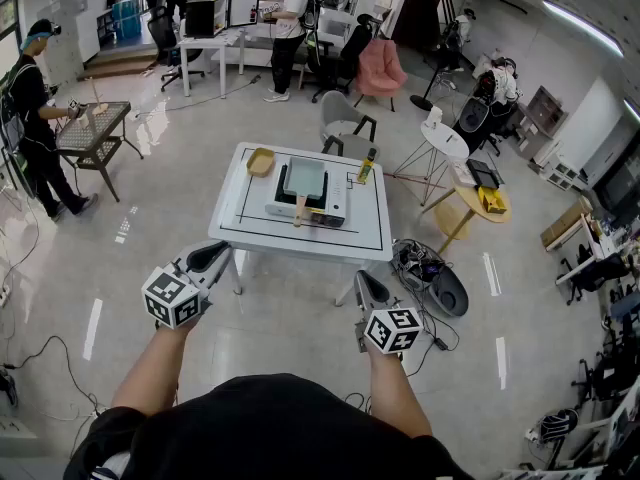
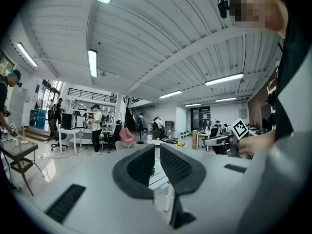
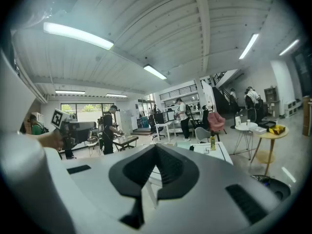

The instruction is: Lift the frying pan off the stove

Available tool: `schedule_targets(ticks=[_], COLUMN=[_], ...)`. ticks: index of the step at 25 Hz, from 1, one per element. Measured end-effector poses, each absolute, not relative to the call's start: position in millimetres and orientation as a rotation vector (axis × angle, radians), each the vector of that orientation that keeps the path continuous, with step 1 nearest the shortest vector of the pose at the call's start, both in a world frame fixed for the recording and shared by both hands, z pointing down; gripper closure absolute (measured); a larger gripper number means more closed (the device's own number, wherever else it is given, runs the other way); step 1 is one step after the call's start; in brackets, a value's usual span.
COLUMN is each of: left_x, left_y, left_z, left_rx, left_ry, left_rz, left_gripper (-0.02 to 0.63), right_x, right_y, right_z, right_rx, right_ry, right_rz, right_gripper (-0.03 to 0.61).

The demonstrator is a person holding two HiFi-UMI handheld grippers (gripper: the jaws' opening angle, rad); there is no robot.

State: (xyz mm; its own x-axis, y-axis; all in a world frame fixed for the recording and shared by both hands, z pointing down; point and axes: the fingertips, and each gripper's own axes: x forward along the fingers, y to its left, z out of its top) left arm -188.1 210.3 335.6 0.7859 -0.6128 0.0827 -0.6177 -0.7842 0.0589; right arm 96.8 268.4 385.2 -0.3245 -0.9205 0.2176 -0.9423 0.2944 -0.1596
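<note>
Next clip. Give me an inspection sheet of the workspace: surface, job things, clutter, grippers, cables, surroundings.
Surface: white table marked with black lines, some way in front of the person.
Job's things: pan sits on the stove, handle toward the person.
Clutter: yellow dish at the far left corner; bottle right of the stove.
Grippers: left gripper jaws slightly apart, empty; right gripper shut, empty; both short of the table.
Cables: tangle on the floor by the table's right side.
Surroundings: people at other tables, chairs, round side tables.
</note>
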Motion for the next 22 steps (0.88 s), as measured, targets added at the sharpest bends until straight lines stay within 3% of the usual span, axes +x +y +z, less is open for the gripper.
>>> schedule_targets(ticks=[22], left_x=[-232.9], left_y=[188.2], left_z=[348.2], left_rx=[2.890], left_ry=[-0.895], left_rz=[0.090], left_gripper=[0.577], right_x=[38.6], right_y=[245.3], right_z=[386.4], right_rx=[1.829], right_ry=[-2.440], right_rz=[0.441], right_gripper=[0.572])
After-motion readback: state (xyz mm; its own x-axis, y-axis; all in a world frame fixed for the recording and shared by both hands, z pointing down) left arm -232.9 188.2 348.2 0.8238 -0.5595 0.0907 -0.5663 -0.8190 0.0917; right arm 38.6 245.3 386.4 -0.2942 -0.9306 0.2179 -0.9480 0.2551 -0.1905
